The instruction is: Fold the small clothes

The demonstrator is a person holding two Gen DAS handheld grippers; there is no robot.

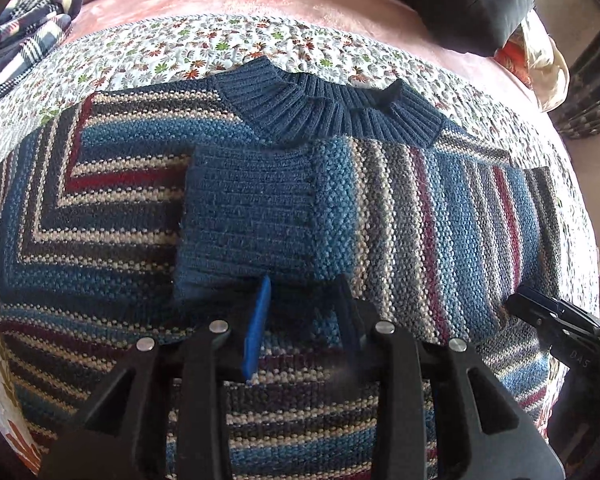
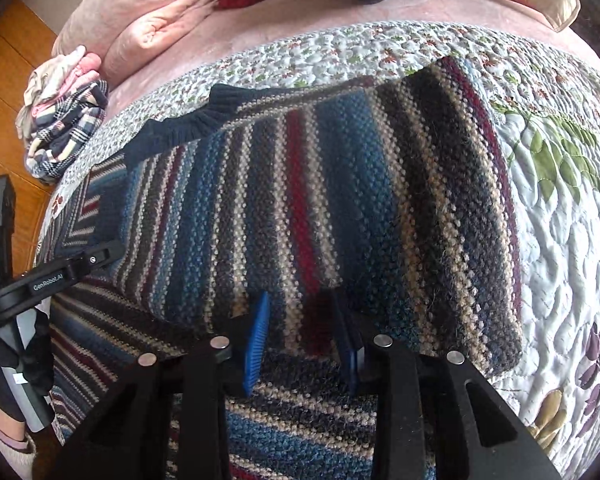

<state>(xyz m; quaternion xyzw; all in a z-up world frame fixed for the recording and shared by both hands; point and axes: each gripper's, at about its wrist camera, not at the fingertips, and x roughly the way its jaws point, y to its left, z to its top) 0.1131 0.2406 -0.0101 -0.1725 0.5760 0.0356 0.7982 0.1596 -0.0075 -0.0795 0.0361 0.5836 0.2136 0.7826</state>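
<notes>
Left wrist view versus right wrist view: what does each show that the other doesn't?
Only the left wrist view shows the sleeve's plain blue cuff folded onto the sweater's chest and the black cushion. Only the right wrist view shows the wooden floor, the folded pink quilt and the sweater's right edge. Both show the striped sweater, its ribbed collar, the floral quilt, the plaid clothes pile and both open hand-held grippers.
</notes>
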